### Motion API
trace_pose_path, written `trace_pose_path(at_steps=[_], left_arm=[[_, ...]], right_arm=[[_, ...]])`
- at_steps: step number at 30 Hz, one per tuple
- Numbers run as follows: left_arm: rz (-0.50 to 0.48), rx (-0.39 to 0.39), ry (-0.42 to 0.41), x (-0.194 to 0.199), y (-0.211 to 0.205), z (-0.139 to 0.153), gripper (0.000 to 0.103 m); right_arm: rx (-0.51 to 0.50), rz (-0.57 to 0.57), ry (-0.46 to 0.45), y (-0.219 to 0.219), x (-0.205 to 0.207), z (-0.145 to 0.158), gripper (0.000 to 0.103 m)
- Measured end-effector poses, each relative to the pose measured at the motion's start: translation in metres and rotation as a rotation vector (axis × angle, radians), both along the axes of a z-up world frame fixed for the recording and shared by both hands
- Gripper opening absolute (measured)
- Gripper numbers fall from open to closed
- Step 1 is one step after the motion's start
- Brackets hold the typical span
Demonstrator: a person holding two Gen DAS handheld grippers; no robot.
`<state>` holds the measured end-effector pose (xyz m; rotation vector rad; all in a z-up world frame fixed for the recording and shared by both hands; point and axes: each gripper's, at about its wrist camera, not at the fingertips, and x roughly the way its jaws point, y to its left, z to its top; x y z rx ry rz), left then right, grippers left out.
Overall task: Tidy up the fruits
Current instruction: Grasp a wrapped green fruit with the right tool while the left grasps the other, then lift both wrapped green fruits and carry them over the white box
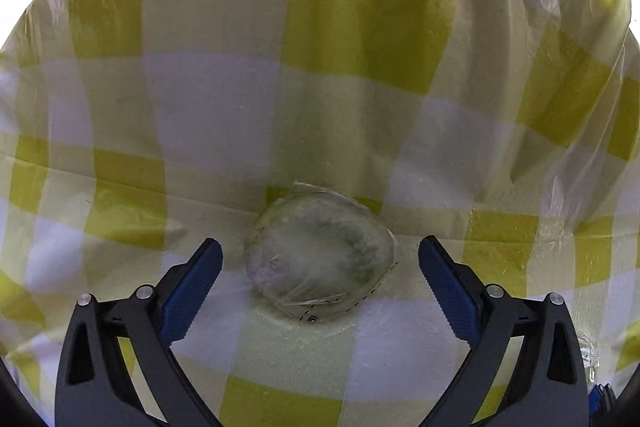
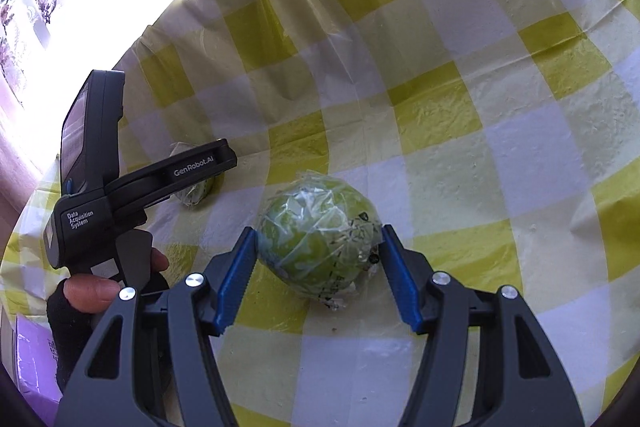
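Yellow-and-white checked cloth under clear plastic (image 2: 440, 115) covers the whole table. On it sits a green fruit wrapped in film (image 2: 320, 239), and the right gripper (image 2: 318, 259) has its blue pads against both sides of it. To the left of that fruit lies a second wrapped fruit (image 1: 320, 255), paler and cloudy, with the left gripper (image 1: 320, 263) spread wide around it, pads well clear of the film. A gloved hand (image 2: 92, 291) grips the left tool's handle.

A wrapped fruit (image 2: 320, 239) lies on the tablecloth (image 2: 460, 107) between the right gripper's (image 2: 318, 275) fingers. Far left of it lies a smaller wrapped fruit (image 2: 194, 193), behind the left gripper (image 2: 192, 167).
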<state>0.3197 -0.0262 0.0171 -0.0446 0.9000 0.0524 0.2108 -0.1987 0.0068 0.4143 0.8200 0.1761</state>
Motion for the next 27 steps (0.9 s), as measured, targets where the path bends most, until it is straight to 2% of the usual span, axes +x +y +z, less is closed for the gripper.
trace_pose_path(at_steps=[2, 3, 6, 13, 18, 23, 27], left_arm=[[-0.002, 0.010, 0.015, 0.000, -0.001, -0.003, 0.062], [-0.002, 0.008, 0.005, -0.002, -0.001, -0.002, 0.059], [-0.003, -0.005, -0.019, -0.009, 0.001, 0.001, 0.059], [0.040, -0.026, -0.083, -0.056, 0.006, 0.017, 0.059], [0.078, -0.042, -0.102, -0.105, 0.012, 0.027, 0.059], [0.099, -0.045, -0.087, -0.161, 0.021, 0.028, 0.059], [0.120, -0.047, -0.093, -0.211, 0.034, 0.027, 0.059]], right_arm=[[0.002, 0.003, 0.002, -0.002, 0.000, 0.001, 0.062], [0.003, 0.003, 0.004, -0.003, 0.000, 0.001, 0.062], [0.010, 0.003, 0.005, -0.004, 0.004, -0.001, 0.062], [0.039, 0.002, 0.000, -0.014, 0.003, -0.002, 0.062], [0.047, 0.001, -0.001, -0.019, 0.000, -0.002, 0.062], [0.043, -0.002, -0.004, -0.019, -0.004, 0.000, 0.062], [-0.021, -0.008, -0.025, -0.010, -0.021, 0.008, 0.062]])
